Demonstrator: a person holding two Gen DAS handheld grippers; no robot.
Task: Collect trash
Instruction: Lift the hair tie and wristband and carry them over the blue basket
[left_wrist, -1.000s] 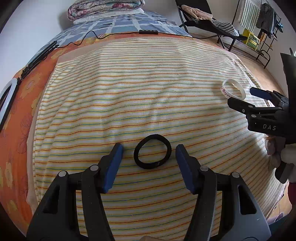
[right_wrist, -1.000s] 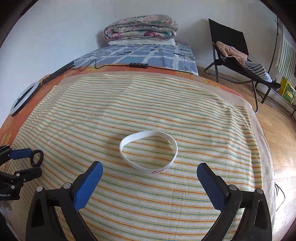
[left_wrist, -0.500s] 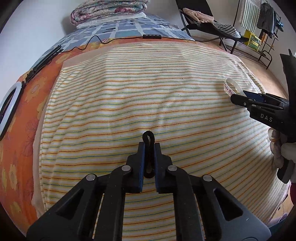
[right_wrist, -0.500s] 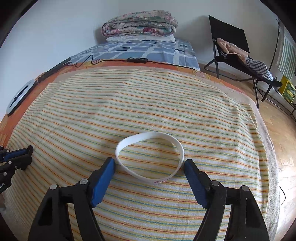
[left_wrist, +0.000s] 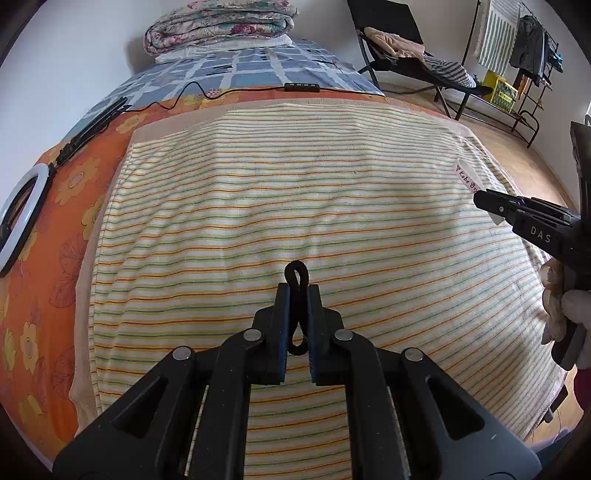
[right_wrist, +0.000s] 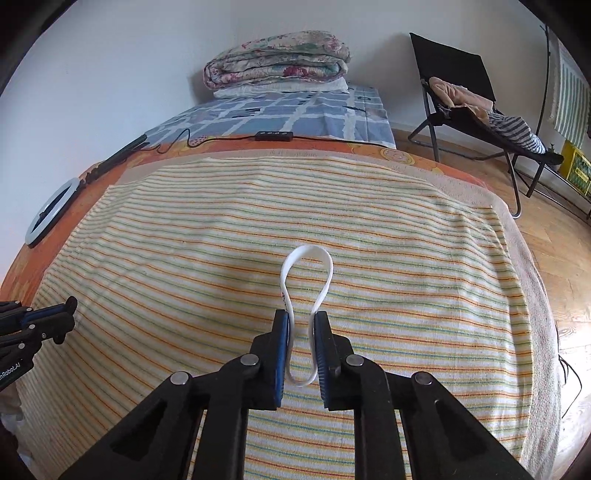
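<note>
Both pickups look made; neither item is lifted clear as far as we can tell.

Left gripper (left_wrist: 296, 291): jaws closed on the black hair tie (left_wrist: 296, 275), which is squeezed flat into a narrow loop between the blue pads. Its far end pokes out past the fingertips, and it sits low over the striped towel (left_wrist: 258, 206). We cannot tell whether the loop has left the cloth.

Right gripper (right_wrist: 302, 317): its jaws have just been closing, and the white wristband (right_wrist: 306, 258) is between them. The pads press its two sides inward, so the band bulges into a tall loop ahead of the fingertips and a smaller one behind. We read this as a grip. In the left wrist view the same band shows beside the right gripper's tip, lettering partly legible, and a hand (left_wrist: 561, 306) holds that tool at the frame edge.

Done, in our judgement: both pieces of trash on the towel are seized, one per tool. No other loose trash shows on the towel in either view.

Left to do: lift both and carry them to a bin or bag. No receptacle is visible in either view, so we cannot say where they go.

Risk: the band is springy and thinly held; it could slip out on lifting.
</note>
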